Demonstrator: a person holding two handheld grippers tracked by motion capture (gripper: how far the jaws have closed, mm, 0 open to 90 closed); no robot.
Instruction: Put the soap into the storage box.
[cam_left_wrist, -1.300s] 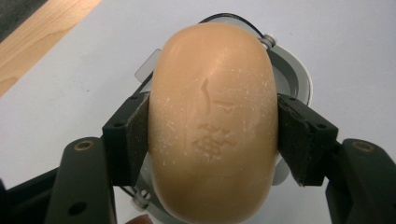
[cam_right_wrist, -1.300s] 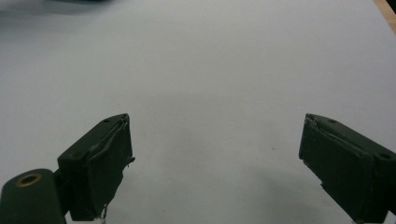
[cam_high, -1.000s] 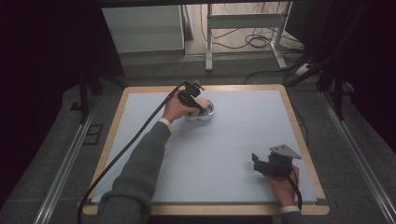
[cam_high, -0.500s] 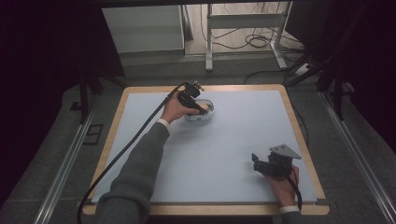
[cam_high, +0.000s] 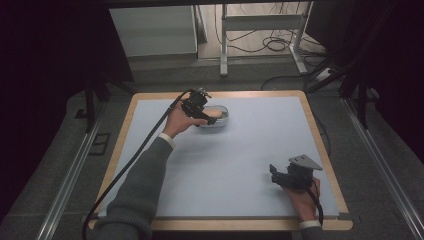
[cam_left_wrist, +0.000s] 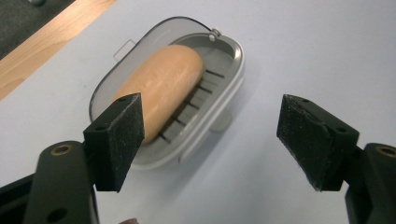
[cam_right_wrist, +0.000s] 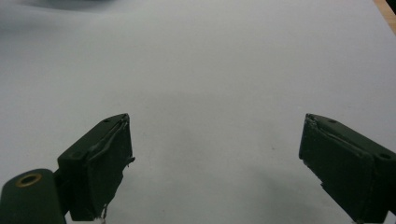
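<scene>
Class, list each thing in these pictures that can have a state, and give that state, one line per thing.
Soap dish: lid open, flat on the table, upright.
Soap bar: lying in the dish, on the slotted tray, untouched.
Left gripper: open, jaws wide, hovering just short of the dish.
Right gripper: open, holding nothing, over bare table mat.

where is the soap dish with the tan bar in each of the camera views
High view: the soap dish sits toward the far side of the pale mat, left of centre, right at the left tool.
Left gripper view: upper left of centre, tan bar lying on its slats, just beyond the tool's open jaws.
Right gripper view: I cannot make it out; a blurred dark shape at the top left edge might be it.
Shared landmark: the pale mat.
</scene>
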